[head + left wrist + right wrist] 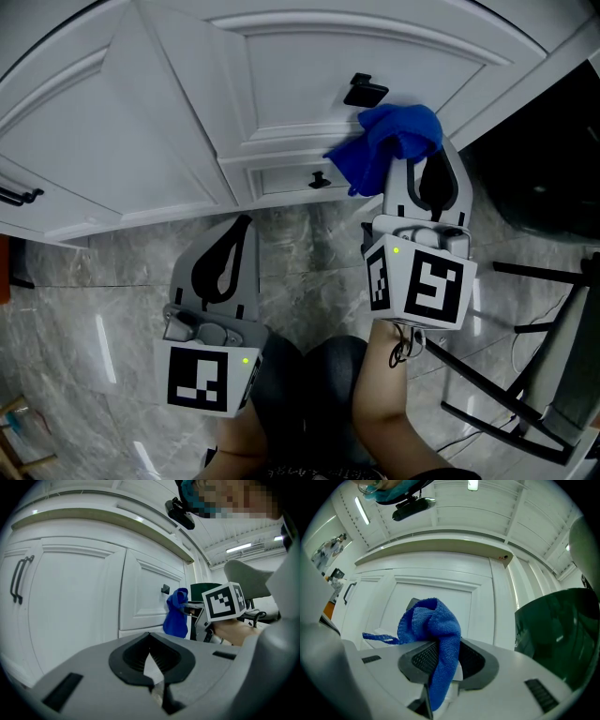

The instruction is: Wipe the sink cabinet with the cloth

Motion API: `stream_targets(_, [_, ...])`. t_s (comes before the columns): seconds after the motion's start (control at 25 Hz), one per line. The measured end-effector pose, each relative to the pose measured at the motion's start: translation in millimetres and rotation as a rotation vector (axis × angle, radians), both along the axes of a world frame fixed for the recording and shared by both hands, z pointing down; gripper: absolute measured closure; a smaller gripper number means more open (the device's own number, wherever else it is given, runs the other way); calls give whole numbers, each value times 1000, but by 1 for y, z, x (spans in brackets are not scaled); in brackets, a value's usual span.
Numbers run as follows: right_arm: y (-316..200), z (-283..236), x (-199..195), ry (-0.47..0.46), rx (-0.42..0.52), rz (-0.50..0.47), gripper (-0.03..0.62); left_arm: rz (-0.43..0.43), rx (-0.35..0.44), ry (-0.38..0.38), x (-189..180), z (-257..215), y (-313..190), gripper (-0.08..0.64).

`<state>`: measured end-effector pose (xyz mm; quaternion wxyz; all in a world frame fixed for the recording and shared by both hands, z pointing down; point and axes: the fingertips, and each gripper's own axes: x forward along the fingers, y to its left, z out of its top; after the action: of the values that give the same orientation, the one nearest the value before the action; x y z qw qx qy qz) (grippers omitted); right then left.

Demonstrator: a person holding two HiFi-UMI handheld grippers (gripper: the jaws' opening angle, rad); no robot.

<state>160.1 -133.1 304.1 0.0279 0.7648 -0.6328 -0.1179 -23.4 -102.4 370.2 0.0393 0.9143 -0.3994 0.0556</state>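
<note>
The blue cloth [389, 145] hangs bunched in front of the white sink cabinet [281, 66], close to its black knob [366, 91]. My right gripper [419, 161] is shut on the cloth and holds it against the cabinet's right door. In the right gripper view the cloth [436, 634] runs down between the jaws of that gripper [440, 665]. My left gripper [241, 228] hangs lower and to the left, shut on nothing, above the floor. In its own view the left gripper [152, 663] points at the cabinet door, with the cloth [176, 613] off to the right.
A second small black knob [320, 180] sits on the panel below the cloth. A black bar handle [19, 195] is on the far left door. Grey marble floor [94, 300] lies below. A dark gap [553, 141] and a black metal frame [525, 375] stand to the right.
</note>
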Motion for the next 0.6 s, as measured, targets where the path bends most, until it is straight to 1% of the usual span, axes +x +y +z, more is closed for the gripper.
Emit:
stream_targets(0.16, [1,0,7,-1,3,20,476,-28,-44,24,1,2,-1,557])
stream_targets(0.32, [3,2,17,-5,7,45,476,3,-23,-4,4,3,1,557])
stream_targets(0.6, [9,3,34,-13,15,89,477,-8,-47,40,9,5,0,557])
